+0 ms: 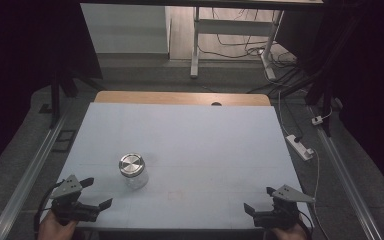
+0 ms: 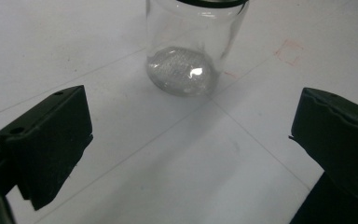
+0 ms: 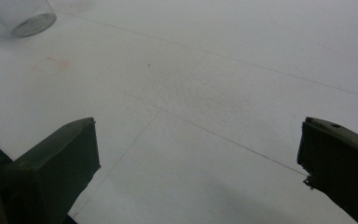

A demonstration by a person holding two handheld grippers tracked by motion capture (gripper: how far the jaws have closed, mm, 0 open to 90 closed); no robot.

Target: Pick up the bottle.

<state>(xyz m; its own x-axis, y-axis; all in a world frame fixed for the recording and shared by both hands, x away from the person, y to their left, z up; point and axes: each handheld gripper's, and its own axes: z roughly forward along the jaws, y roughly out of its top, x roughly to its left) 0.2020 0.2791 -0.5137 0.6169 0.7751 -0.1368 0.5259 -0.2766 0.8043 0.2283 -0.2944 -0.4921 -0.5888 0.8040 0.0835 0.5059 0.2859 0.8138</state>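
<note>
On the white table (image 1: pixel 190 135) stands one glass jar (image 1: pixel 134 175), and it carries one metal lid (image 1: pixel 131 164). There are two grippers, the left gripper (image 1: pixel 96 193) and the right gripper (image 1: pixel 260 199), each with two black jaws.
</note>
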